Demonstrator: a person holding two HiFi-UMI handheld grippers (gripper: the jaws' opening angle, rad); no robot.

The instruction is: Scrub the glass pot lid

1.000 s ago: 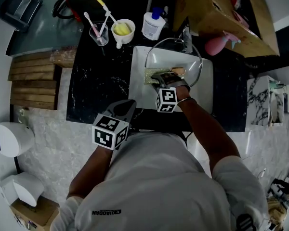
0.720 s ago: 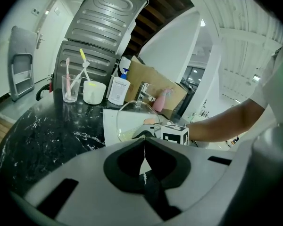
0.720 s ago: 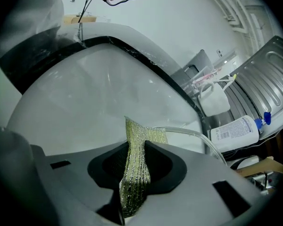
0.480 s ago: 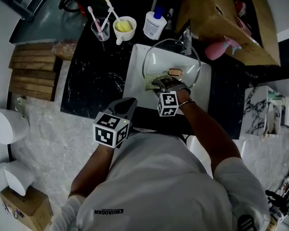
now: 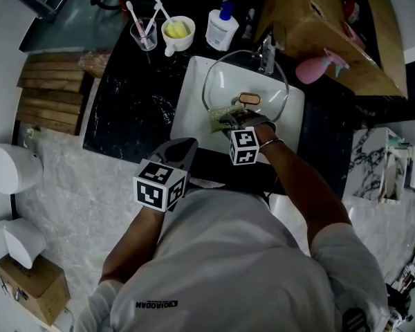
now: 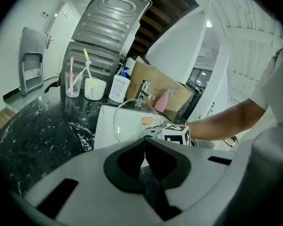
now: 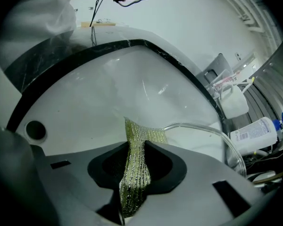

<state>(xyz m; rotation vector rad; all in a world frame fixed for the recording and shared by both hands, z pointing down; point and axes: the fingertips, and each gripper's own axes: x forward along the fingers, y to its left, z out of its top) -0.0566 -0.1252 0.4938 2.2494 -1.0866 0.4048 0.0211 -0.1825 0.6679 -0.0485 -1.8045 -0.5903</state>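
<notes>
Since one second ago the right tongs (image 5: pixel 228 120) have shifted only a little, and the left tongs (image 5: pixel 182 149) remain in front of the person's body, over the near edge of the table (image 5: pixel 131 109). The table is black marble with white veins. A white sink (image 5: pixel 187 109) is set into it. The glass pot lid (image 5: pixel 228 81) is inside the sink, its far rim close to the tap (image 5: pixel 266 54) and its handle (image 5: pixel 249 99) just beyond the right tongs. A cardboard box (image 5: pixel 318 26) stands behind the sink, and a soap bottle (image 5: pixel 221 28) is near the tap. The right tongs pinch a green scrub pad (image 7: pixel 134 164), which touches the near part of the lid. The left tongs are pressed together with nothing between them.
</notes>
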